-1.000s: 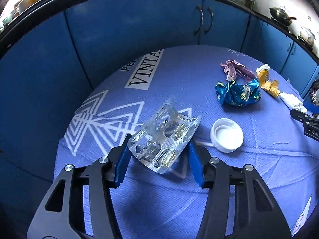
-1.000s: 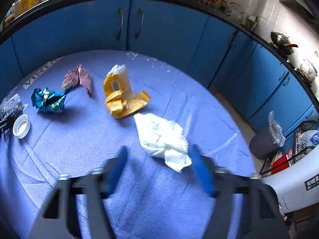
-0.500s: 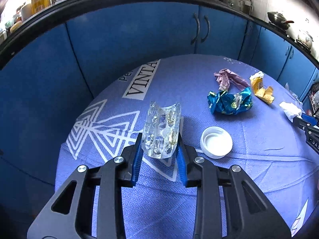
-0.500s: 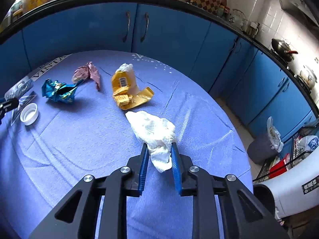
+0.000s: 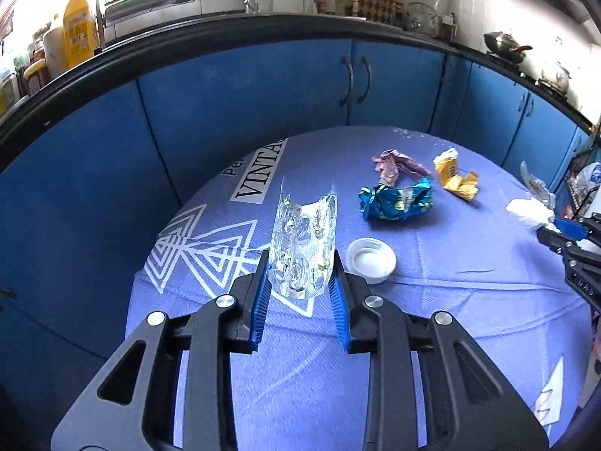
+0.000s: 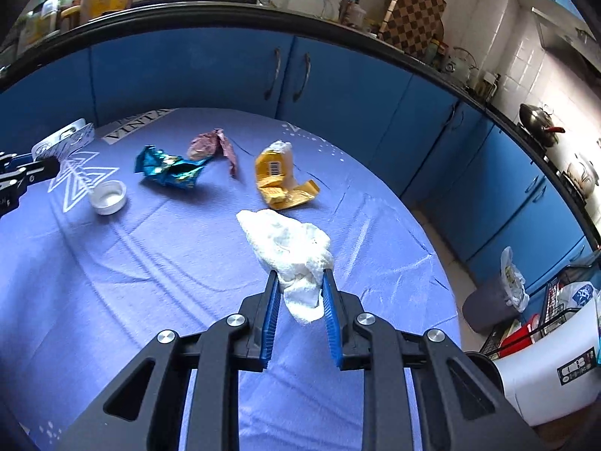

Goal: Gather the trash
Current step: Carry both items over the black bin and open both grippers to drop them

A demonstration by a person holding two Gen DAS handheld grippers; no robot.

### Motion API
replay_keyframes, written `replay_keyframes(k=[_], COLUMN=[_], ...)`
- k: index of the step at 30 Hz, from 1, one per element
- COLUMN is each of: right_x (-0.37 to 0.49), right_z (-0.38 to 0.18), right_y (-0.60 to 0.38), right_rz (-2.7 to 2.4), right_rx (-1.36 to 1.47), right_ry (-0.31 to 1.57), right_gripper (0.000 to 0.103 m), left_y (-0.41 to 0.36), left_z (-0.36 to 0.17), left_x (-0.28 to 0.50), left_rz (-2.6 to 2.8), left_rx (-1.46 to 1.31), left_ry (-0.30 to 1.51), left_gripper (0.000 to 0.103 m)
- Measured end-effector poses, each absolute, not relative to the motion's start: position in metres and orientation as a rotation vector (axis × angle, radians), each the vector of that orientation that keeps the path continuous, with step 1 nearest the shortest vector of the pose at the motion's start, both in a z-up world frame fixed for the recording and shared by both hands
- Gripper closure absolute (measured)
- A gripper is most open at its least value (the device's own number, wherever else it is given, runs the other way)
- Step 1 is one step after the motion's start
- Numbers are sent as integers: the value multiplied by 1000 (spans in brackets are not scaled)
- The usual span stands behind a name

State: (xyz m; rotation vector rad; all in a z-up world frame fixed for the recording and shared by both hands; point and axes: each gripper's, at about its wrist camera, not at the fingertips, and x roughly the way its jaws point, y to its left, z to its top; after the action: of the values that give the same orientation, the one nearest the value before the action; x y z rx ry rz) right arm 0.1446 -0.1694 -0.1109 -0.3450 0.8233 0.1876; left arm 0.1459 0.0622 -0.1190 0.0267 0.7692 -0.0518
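Observation:
My left gripper [image 5: 300, 263] is shut on a silver pill blister pack [image 5: 305, 240], bent into a curve and held above the blue tablecloth [image 5: 432, 315]. A crumpled white tissue [image 6: 289, 244] is pinched in my right gripper [image 6: 299, 282], which is shut on it and holds it off the cloth. On the cloth lie a white lid [image 5: 371, 260], a blue foil wrapper [image 5: 396, 199], a pink wrapper [image 5: 394, 163] and a torn yellow packet [image 5: 456, 176]. The left gripper and blister pack [image 6: 62, 139] show at the left edge of the right wrist view.
Blue cabinet doors [image 5: 263, 105] ring the far side of the round table. A grey bin with a plastic liner [image 6: 496, 297] stands on the floor to the right, beside a wire rack [image 6: 556, 300] and a white container [image 6: 556, 364]. Kitchen counter clutter runs along the back.
Both grippers closed, the left on the blister pack, bending it, and the right on the tissue. Both then rose from the cloth with their loads.

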Motion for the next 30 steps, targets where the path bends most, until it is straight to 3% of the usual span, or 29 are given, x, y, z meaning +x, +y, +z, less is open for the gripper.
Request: replay_keyframes(k=[10,30], right_x=[103,57], right_z=[-100,-88], right_y=[-170,-294], right_rz=[204,-34], right_rx=[-380,-347], right_ry=[776,744], right_gripper=[81,81], left_y=[30,-163], left_z=[-106,-89], left_x=[116,108], left_rz=[-125,-459], left_rx=[62,310], left_ry=[754,666], left_gripper=[73,73])
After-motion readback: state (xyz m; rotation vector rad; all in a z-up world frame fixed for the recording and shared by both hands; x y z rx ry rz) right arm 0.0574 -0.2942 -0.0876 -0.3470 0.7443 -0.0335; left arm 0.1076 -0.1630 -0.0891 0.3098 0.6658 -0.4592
